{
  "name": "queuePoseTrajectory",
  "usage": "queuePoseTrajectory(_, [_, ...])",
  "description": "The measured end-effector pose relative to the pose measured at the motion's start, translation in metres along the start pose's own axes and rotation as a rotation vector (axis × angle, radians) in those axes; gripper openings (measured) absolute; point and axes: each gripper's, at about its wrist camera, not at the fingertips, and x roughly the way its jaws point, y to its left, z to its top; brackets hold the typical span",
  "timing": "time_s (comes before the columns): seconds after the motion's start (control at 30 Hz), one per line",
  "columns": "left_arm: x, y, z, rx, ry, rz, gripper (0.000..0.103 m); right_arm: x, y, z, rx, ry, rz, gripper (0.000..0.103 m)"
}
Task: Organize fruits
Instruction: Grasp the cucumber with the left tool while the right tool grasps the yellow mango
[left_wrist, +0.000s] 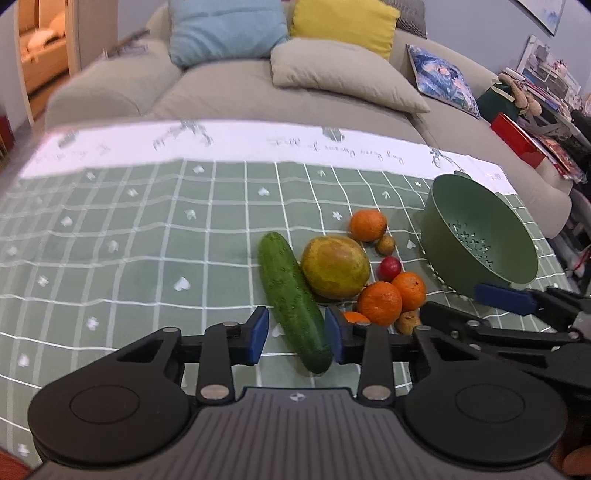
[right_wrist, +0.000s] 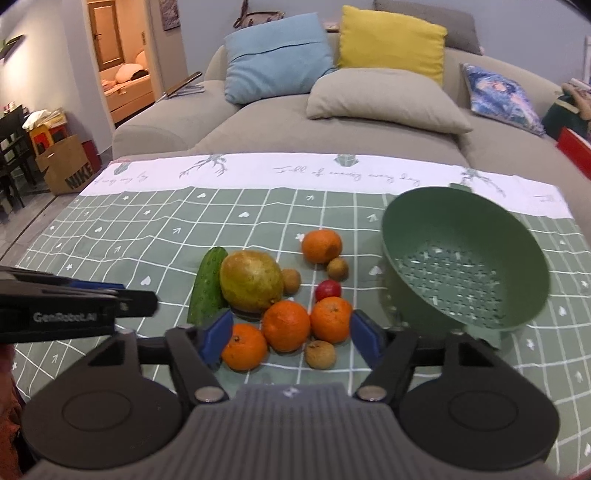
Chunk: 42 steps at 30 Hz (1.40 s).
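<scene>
A pile of fruit lies on the green checked tablecloth (right_wrist: 110, 236): a cucumber (left_wrist: 291, 301) (right_wrist: 207, 284), a large yellow-green pear (left_wrist: 335, 266) (right_wrist: 252, 280), several oranges (right_wrist: 286, 325) (left_wrist: 379, 302), a small red fruit (right_wrist: 328, 290) (left_wrist: 388, 268) and small brown fruits (right_wrist: 320, 354). A green colander (right_wrist: 465, 258) (left_wrist: 480, 236) stands tilted to the right. My left gripper (left_wrist: 296, 336) is open with the cucumber's near end between its fingers. My right gripper (right_wrist: 290, 338) is open around the near oranges.
A beige sofa (right_wrist: 332, 140) with blue, yellow and patterned cushions runs along the table's far edge. A cardboard box (right_wrist: 66, 170) and chairs stand at the far left. Red boxes and clutter (left_wrist: 524, 140) sit to the right.
</scene>
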Motion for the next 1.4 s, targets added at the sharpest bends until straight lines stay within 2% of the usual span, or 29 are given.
queuePoseTrajectory(0.13, [0.025,0.007,0.008,-0.051,0.064,-0.039,0.041,0.019,0.000,0.003,-0.019,0.024,0.029,0.053])
queuePoseTrajectory(0.4, [0.071,0.012,0.022,-0.071,0.150,-0.019,0.041,0.055,0.002,0.011,-0.083,0.049,0.058,0.052])
queuePoseTrajectory(0.6, [0.087,0.014,0.029,-0.077,0.185,-0.025,0.044,0.072,0.000,0.016,-0.133,0.062,0.077,0.052])
queuePoseTrajectory(0.67, [0.090,0.016,0.030,-0.077,0.184,-0.030,0.045,0.076,-0.001,0.016,-0.138,0.067,0.090,0.052])
queuePoseTrajectory(0.73, [0.093,0.021,0.031,-0.087,0.190,-0.036,0.053,0.079,-0.001,0.017,-0.151,0.068,0.102,0.052])
queuePoseTrajectory(0.8, [0.097,0.025,0.033,-0.101,0.199,-0.045,0.056,0.082,0.001,0.018,-0.177,0.065,0.115,0.052])
queuePoseTrajectory(0.93, [0.096,0.032,0.036,-0.115,0.220,-0.070,0.052,0.089,0.009,0.020,-0.242,0.061,0.129,0.057])
queuePoseTrajectory(0.97, [0.094,0.032,0.037,-0.111,0.221,-0.064,0.052,0.091,0.011,0.021,-0.261,0.058,0.131,0.061])
queuePoseTrajectory(1.1, [0.083,0.040,0.039,-0.111,0.217,-0.030,0.054,0.101,0.019,0.025,-0.328,0.054,0.135,0.064])
queuePoseTrajectory(1.4, [0.076,0.062,0.038,-0.170,0.222,-0.042,0.056,0.120,0.040,0.023,-0.389,0.070,0.173,0.064])
